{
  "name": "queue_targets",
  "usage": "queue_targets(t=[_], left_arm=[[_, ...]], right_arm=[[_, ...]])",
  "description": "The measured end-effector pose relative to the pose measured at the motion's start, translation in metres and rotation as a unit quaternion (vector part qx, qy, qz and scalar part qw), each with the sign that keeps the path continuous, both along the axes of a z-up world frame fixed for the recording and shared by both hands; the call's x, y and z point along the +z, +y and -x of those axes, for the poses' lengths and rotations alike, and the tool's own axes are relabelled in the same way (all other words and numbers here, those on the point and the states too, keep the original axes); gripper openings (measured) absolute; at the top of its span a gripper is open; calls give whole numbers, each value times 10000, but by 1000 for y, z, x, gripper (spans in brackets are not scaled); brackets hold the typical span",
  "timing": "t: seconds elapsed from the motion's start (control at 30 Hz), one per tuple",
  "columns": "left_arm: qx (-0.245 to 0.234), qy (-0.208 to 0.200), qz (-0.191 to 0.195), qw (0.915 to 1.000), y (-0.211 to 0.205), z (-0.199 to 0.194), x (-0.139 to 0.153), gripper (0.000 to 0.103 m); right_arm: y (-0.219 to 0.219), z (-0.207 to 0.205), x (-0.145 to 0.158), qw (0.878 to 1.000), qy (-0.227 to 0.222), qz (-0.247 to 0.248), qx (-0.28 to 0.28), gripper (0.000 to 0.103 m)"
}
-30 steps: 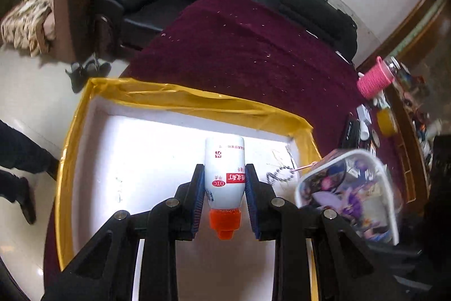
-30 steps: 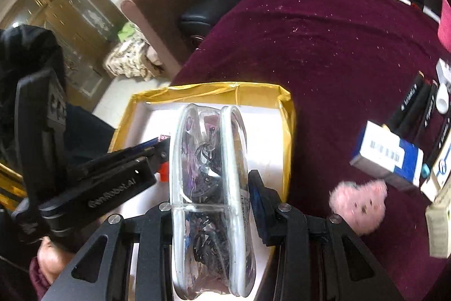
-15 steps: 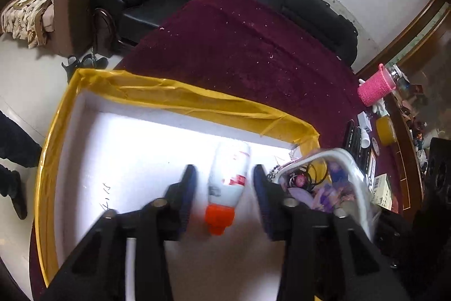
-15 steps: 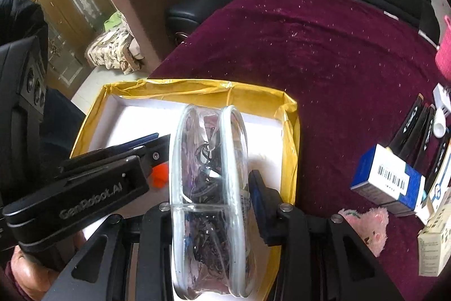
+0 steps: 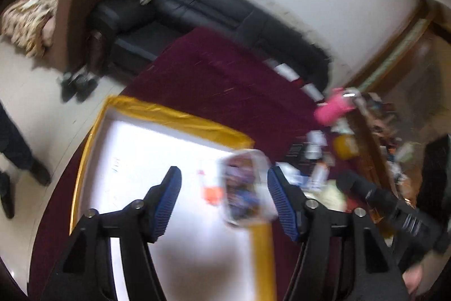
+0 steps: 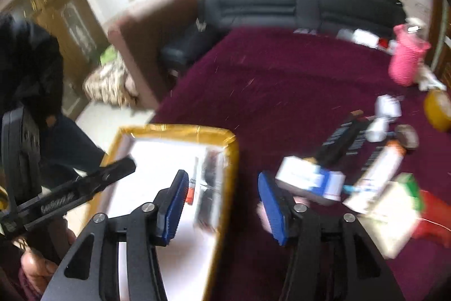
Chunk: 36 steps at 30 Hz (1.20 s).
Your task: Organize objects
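Note:
A white box with a yellow rim (image 5: pixel 174 114) sits on the maroon cloth. Inside it lie a white bottle with an orange cap (image 5: pixel 209 189) and a clear plastic case of small trinkets (image 5: pixel 245 188), side by side near the right wall. My left gripper (image 5: pixel 223 172) hangs above them, its jaws opening and touching nothing. In the right wrist view the same case (image 6: pixel 210 188) and bottle (image 6: pixel 191 188) lie in the box (image 6: pixel 174 129). My right gripper (image 6: pixel 222 175) hovers over the box's right rim, its jaws opening and holding nothing.
Right of the box, loose items lie on the cloth: a blue and white carton (image 6: pixel 310 179), black markers (image 6: pixel 344 137), a white tube (image 6: pixel 377 174), a green and white carton (image 6: pixel 394 216), a pink knitted bottle (image 6: pixel 406 61). A black sofa (image 6: pixel 296 4) stands behind. A person's legs (image 5: pixel 17 148) are at left.
Both grippers let go, opened and lifted away. The bottle dropped from the left one and the clear case from the right one; both now lie in the box.

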<state>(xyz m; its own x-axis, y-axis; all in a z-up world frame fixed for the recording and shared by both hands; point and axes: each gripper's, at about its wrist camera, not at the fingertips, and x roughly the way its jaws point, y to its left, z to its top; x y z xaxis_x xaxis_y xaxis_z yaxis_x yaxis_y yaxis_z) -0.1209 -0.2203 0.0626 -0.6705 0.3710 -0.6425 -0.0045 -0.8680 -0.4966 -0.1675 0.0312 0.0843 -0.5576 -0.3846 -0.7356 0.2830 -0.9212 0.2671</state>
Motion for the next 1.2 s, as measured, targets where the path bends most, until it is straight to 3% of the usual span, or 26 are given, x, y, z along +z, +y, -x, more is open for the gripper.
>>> queue_targets(t=[0.13, 0.2, 0.27, 0.37, 0.43, 0.5, 0.57, 0.63, 0.7, 0.77, 0.8, 0.9, 1.0, 1.1, 1.2], left_arm=[[-436, 703, 51, 9966, 33, -47, 69, 72], [-617, 1014, 387, 9922, 55, -63, 100, 82], [-754, 1246, 716, 9867, 77, -74, 128, 83], [-787, 1492, 910, 9815, 99, -82, 168, 83], [-714, 1584, 1041, 9793, 106, -81, 194, 83], [-703, 1616, 1408, 9742, 117, -70, 218, 93], [-792, 1542, 1864, 9671, 133, -55, 226, 96], [-771, 1505, 2109, 9628, 147, -42, 214, 96], [-972, 1325, 2123, 9633, 157, -30, 187, 96], [-1151, 959, 2032, 9676, 167, -11, 140, 96], [-1236, 775, 2009, 9687, 171, -1, 115, 96], [-1309, 342, 2162, 9669, 178, 20, 47, 96], [-1303, -86, 2341, 9634, 186, 37, -8, 96], [-1268, -433, 2583, 9567, 196, 48, -46, 96], [-1192, -593, 2962, 9458, 210, 59, -70, 96]], right_arm=[[62, -44, 100, 9978, 436, 427, -258, 61], [79, -68, 154, 9946, 912, 148, -472, 66], [88, -87, 213, 9880, 1343, -231, -733, 67], [109, -110, 307, 9774, 1841, -50, -1038, 67], [121, -124, 366, 9630, 2277, -180, -1432, 74], [131, -130, 411, 9508, 2485, -503, -1778, 101], [137, -130, 429, 9408, 2477, -1017, -2077, 103], [146, -132, 417, 9386, 2450, -1117, -2159, 103], [152, -127, 381, 9511, 2258, -1025, -1840, 103], [163, -117, 323, 9648, 1798, -947, -1671, 103], [165, -108, 279, 9721, 1455, -922, -1590, 103], [169, -94, 177, 9880, 723, -831, -1085, 103], [165, -90, 72, 9944, 224, -768, -697, 103], [181, -90, 6, 9978, -128, -281, -594, 103], [191, -84, -32, 9971, -370, -27, -659, 103]])
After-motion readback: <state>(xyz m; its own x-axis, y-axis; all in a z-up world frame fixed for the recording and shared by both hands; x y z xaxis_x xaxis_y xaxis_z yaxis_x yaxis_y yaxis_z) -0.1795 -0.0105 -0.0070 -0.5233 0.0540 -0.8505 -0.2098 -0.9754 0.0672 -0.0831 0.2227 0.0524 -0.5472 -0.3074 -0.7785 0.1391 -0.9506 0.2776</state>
